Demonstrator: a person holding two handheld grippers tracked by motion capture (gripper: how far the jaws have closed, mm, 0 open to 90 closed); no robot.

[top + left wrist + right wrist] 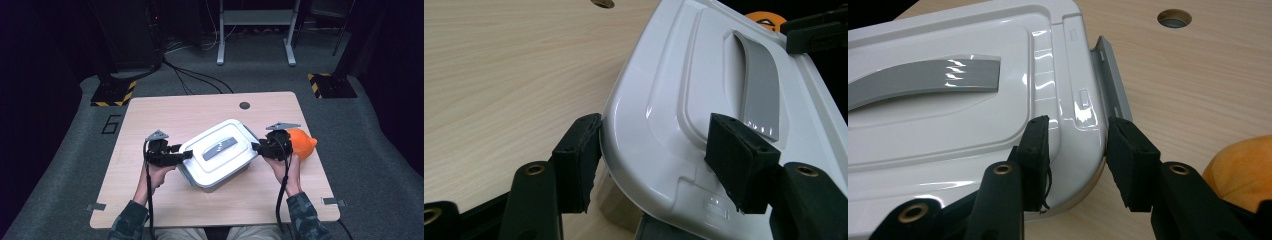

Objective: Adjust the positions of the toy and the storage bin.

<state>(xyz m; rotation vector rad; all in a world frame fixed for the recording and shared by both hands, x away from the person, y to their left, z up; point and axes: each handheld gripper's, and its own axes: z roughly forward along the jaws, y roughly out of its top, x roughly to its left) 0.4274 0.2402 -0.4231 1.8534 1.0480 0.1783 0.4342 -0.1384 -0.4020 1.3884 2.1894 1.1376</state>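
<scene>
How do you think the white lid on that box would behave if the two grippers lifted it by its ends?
The white lid looks like moulded hard plastic, so it would likely stay stiff, not sag. Its glossy surface could be slippery under the left gripper and right gripper, each gripping just an edge. It seems thin, so probably light, though it may tilt if one end lifts first.

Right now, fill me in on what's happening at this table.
A person holds a gripper in each hand at opposite ends of a white lidded box on the wooden table. The left gripper straddles one edge of the lid; the right gripper straddles the lid's rim at the far end. Both look open, not yet clamped. An orange object lies just behind the right gripper.
</scene>
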